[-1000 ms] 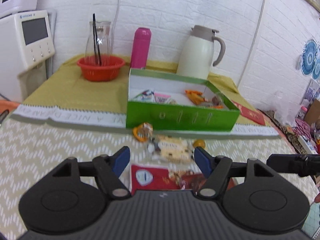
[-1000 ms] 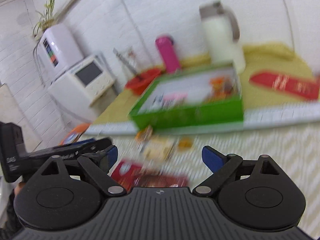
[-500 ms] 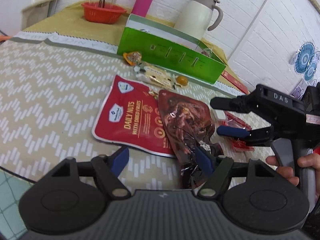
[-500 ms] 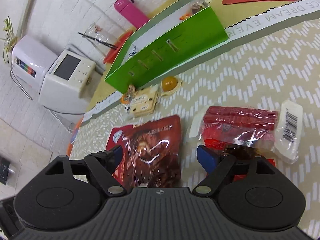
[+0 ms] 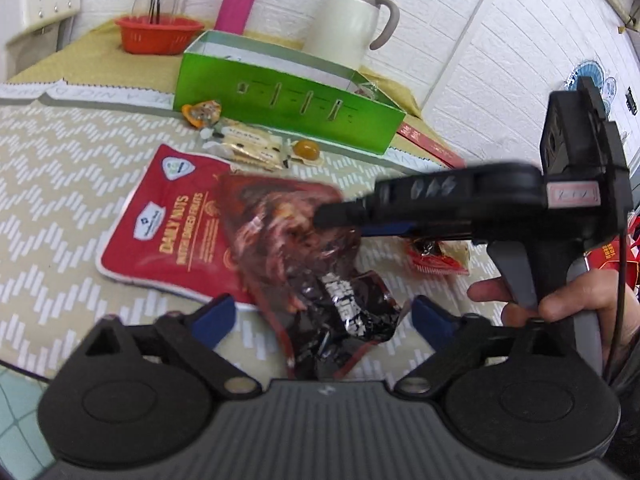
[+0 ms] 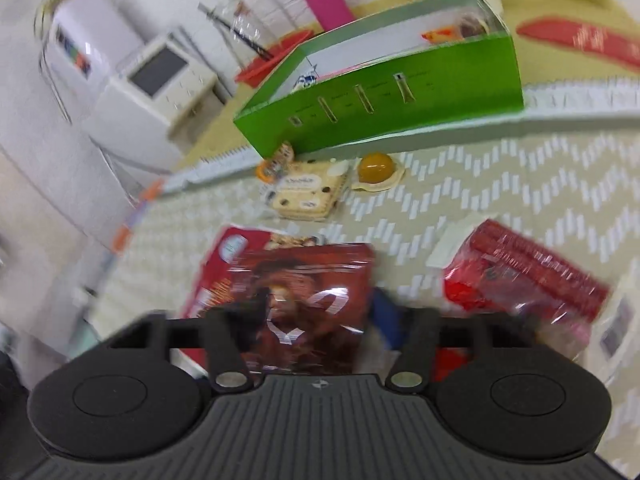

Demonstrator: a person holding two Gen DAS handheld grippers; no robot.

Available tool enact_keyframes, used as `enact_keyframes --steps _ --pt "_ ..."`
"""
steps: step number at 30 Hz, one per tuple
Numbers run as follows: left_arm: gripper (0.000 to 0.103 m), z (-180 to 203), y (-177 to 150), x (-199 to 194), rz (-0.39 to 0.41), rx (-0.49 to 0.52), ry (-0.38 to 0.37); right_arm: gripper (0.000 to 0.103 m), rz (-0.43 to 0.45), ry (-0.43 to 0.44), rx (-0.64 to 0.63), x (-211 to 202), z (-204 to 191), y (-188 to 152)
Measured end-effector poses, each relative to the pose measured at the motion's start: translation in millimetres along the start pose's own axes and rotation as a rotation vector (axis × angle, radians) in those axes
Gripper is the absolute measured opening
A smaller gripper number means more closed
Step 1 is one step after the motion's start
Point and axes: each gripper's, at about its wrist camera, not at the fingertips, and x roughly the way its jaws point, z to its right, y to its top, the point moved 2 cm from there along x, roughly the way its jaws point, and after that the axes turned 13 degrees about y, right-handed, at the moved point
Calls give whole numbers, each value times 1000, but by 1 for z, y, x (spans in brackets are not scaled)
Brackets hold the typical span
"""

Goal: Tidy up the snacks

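Observation:
A dark red glossy snack pouch (image 5: 304, 248) lies partly on a red "Daily Nuts" bag (image 5: 168, 232) on the chevron tablecloth. My left gripper (image 5: 320, 316) is open, its blue pads either side of the pouch's near end. My right gripper (image 6: 316, 312) is closing around the same pouch (image 6: 312, 304); the blur hides whether it grips. The right gripper also shows in the left wrist view (image 5: 348, 216), over the pouch. The green box (image 5: 288, 100) stands behind, holding a few snacks.
A cracker pack (image 5: 248, 148), an orange candy (image 5: 200, 112) and a yellow jelly cup (image 5: 306, 148) lie before the box. A red wrapped pack (image 6: 528, 276) lies right. A white jug (image 5: 348, 28), pink bottle (image 5: 238, 0) and red basket (image 5: 158, 34) stand behind.
Both grippers dropped toward the table and moved in on the dark red pouch. My right gripper's fingers have narrowed around it.

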Motion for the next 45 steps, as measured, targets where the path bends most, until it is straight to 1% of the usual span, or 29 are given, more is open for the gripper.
enact_keyframes --steps 1,2,4,5,6,7,8,9,11,13,15,18,23,28,40,45 --pt "64 2 1 1 5 14 25 42 -7 -10 -31 0 -3 -1" --pt "57 2 2 1 5 23 31 42 -8 -27 -50 0 -6 -2" --pt "54 -2 3 1 4 6 21 41 -3 -43 -67 -1 -8 -3" --pt "52 -5 3 1 3 -4 11 39 4 -55 -72 -2 -8 -3" --pt "49 -8 3 0 1 -20 1 33 9 -64 -72 -4 -9 -3" --pt "45 -11 4 -3 4 -35 -12 32 19 -63 -65 -6 -10 -4" --pt "3 -13 5 -6 12 -40 -4 31 36 -73 -56 -9 -10 -4" --pt "4 -14 6 -7 2 -38 -1 29 51 -73 -47 -13 -10 -4" --pt "4 -17 6 -8 -9 -45 -26 28 74 -58 -30 -20 -10 -5" --pt "4 -18 4 -9 -5 -48 -38 26 85 -57 -29 -25 -13 -7" --pt "4 -17 3 -11 5 -46 -45 26 93 -65 -38 -29 -16 -8" --pt "4 -16 3 -16 21 -40 -55 25 127 -52 -25 -38 -18 -8" --pt "3 -15 7 -24 45 -34 -62 22 173 -40 -38 -51 -28 0" --pt "3 -18 10 -29 62 -49 -64 21 184 -48 -74 -55 -39 4" --pt "2 -18 24 -47 134 -25 -57 21 240 -59 -132 -66 -57 15" --pt "2 -20 32 -49 148 -30 -63 21 254 -58 -124 -66 -58 21"
